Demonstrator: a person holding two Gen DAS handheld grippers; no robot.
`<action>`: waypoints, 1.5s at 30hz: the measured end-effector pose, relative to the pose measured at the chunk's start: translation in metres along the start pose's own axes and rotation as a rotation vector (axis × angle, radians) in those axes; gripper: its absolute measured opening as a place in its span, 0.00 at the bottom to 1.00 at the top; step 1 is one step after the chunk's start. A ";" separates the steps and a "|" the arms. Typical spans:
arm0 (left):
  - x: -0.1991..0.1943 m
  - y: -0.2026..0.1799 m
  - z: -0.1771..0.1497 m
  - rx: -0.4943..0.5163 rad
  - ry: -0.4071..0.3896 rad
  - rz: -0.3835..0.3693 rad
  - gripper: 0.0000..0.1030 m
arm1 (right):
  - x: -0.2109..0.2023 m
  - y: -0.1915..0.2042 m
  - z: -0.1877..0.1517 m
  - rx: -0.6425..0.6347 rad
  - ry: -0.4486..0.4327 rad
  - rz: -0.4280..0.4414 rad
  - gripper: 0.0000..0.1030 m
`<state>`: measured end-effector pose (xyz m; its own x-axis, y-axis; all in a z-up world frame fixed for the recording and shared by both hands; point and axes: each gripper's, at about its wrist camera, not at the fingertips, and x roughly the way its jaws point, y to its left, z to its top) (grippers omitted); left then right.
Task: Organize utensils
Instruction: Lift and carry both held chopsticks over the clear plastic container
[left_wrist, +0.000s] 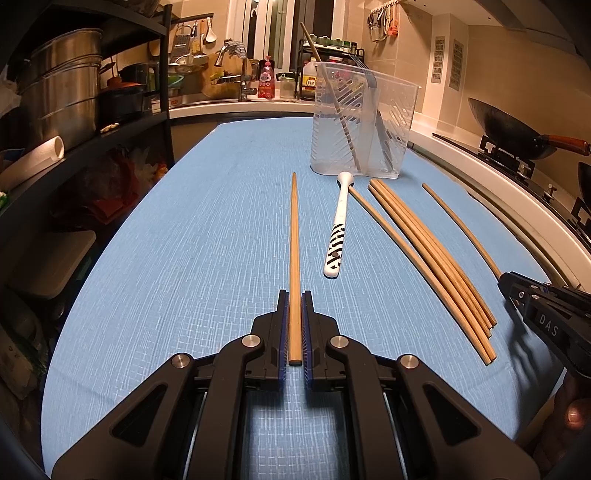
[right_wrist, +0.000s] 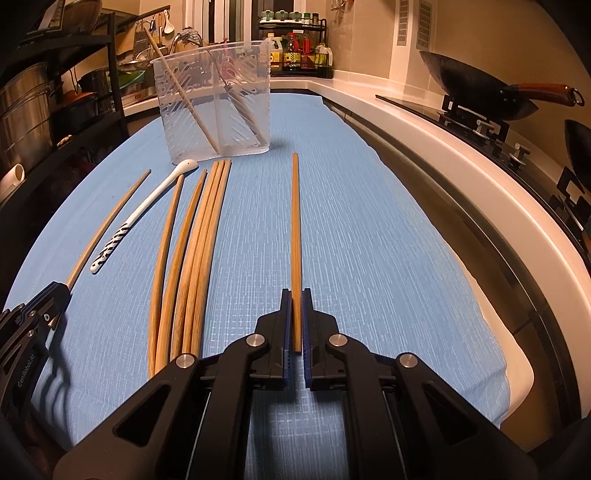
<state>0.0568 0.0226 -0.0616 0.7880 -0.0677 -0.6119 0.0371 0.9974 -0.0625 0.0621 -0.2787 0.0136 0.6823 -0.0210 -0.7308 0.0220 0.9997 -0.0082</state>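
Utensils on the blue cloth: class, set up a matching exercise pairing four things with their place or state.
Things:
1. left hand-held gripper
2. white spoon
3. clear holder
4. wok

Places or states:
A. on the stove
B. lying loose on the cloth
C. shut on one chopstick
D. upright, already holding utensils

Pairs: 1-C, 2-B, 3-D, 4-A

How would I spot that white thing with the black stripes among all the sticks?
Find the clear plastic holder standing on the blue cloth. Just in front of it lies the white spoon, its bowl end nearest the holder. It alone is white with black stripes on its handle; the chopsticks beside it are plain wood.
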 end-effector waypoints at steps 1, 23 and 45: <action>0.000 0.000 0.000 0.000 0.000 0.000 0.07 | 0.000 0.000 0.000 0.000 -0.001 -0.001 0.05; -0.010 0.002 0.004 -0.006 -0.022 0.000 0.06 | -0.013 -0.004 0.002 0.029 -0.013 0.019 0.05; -0.106 0.018 0.076 -0.004 -0.202 -0.027 0.06 | -0.129 -0.030 0.065 -0.015 -0.231 0.056 0.05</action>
<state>0.0212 0.0500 0.0621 0.8939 -0.0872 -0.4398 0.0579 0.9951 -0.0797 0.0210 -0.3062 0.1521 0.8312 0.0343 -0.5550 -0.0301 0.9994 0.0168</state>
